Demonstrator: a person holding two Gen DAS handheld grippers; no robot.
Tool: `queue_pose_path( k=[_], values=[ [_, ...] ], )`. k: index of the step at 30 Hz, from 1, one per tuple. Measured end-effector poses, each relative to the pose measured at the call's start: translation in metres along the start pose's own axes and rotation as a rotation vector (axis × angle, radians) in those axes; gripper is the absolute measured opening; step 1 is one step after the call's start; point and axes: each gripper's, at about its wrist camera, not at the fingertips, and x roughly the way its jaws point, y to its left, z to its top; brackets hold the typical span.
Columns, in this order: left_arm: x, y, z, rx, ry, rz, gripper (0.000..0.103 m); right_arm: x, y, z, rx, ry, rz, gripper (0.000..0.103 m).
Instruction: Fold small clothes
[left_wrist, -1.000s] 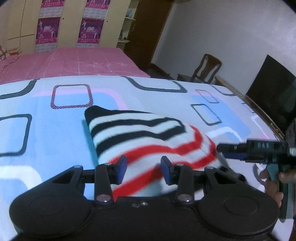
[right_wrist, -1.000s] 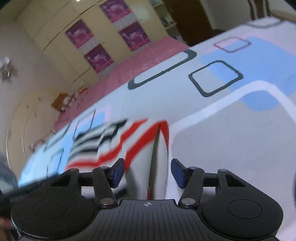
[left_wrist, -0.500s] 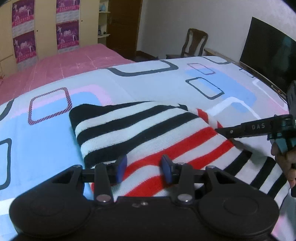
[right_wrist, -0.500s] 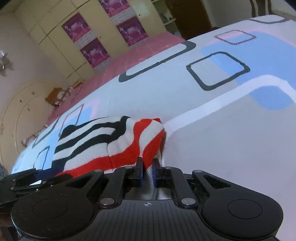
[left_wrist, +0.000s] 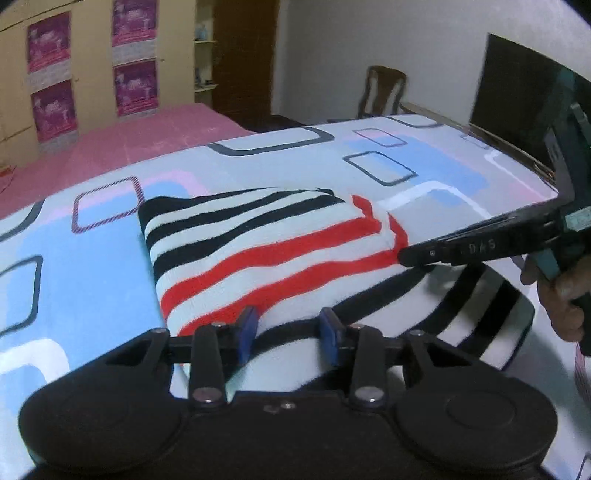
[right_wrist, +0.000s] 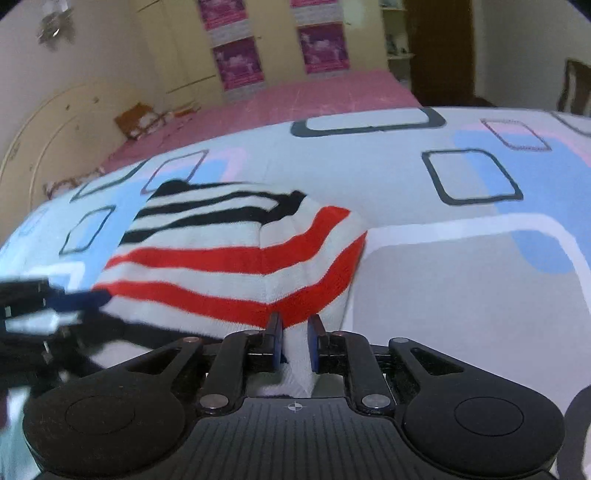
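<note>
Right wrist view: a knitted garment striped white, black and red (right_wrist: 236, 254) lies partly folded on a bed under a pale sheet printed with blue and grey squares (right_wrist: 461, 288). The right hand-held gripper (right_wrist: 294, 345), jaws having just eased slightly apart, pinches its white edge. The left hand-held gripper (left_wrist: 289, 338) clasps a fold of its near edge.

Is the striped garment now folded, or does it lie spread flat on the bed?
Partly folded: on the striped garment the red-striped layer lies doubled over the black-striped part, and the right gripper pinches the lifted edge.
</note>
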Motion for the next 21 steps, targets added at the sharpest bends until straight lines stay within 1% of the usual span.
queue_pose_path(
  k=[2,3,4,7,9,10,12,13,14,15,16,19,21],
  values=[
    [-0.004,0.000,0.005,0.000,0.012,0.007,0.037,-0.002,0.001,0.003,0.000,0.006,-0.008,0.014],
    [-0.009,0.000,0.007,-0.004,0.012,0.012,0.034,-0.009,0.004,0.003,-0.010,-0.005,-0.021,0.014],
    [-0.018,0.000,0.006,-0.012,0.001,0.007,0.033,-0.019,0.007,0.002,-0.022,-0.024,-0.027,0.014],
    [-0.049,-0.003,-0.006,-0.039,-0.027,0.000,0.030,-0.056,0.015,-0.009,-0.063,-0.078,0.019,0.014],
    [-0.060,-0.008,-0.019,-0.052,-0.016,0.002,0.030,-0.076,0.025,-0.021,-0.116,-0.085,0.056,0.014],
    [-0.064,-0.011,-0.027,-0.053,-0.005,0.012,0.030,-0.078,0.030,-0.027,-0.140,-0.078,0.067,0.014],
    [-0.064,-0.015,-0.039,-0.048,0.028,0.032,0.030,-0.079,0.037,-0.044,-0.182,-0.036,0.081,0.014],
    [-0.061,-0.017,-0.045,-0.054,0.050,0.050,0.030,-0.074,0.040,-0.051,-0.208,-0.005,0.062,0.014],
    [-0.058,-0.017,-0.050,-0.070,0.064,0.054,0.030,-0.063,0.042,-0.059,-0.226,0.036,0.036,0.012],
    [-0.054,-0.016,-0.054,-0.088,0.071,0.058,0.030,-0.054,0.041,-0.065,-0.225,0.070,0.025,0.007],
    [-0.051,-0.016,-0.055,-0.099,0.073,0.064,0.030,-0.047,0.040,-0.070,-0.218,0.074,0.022,0.000],
    [-0.050,-0.014,-0.056,-0.119,0.071,0.074,0.030,-0.042,0.042,-0.069,-0.187,0.065,0.015,0.000],
    [-0.058,-0.013,-0.053,-0.138,0.069,0.071,0.030,-0.048,0.044,-0.068,-0.184,0.061,0.011,0.000]
  ],
)
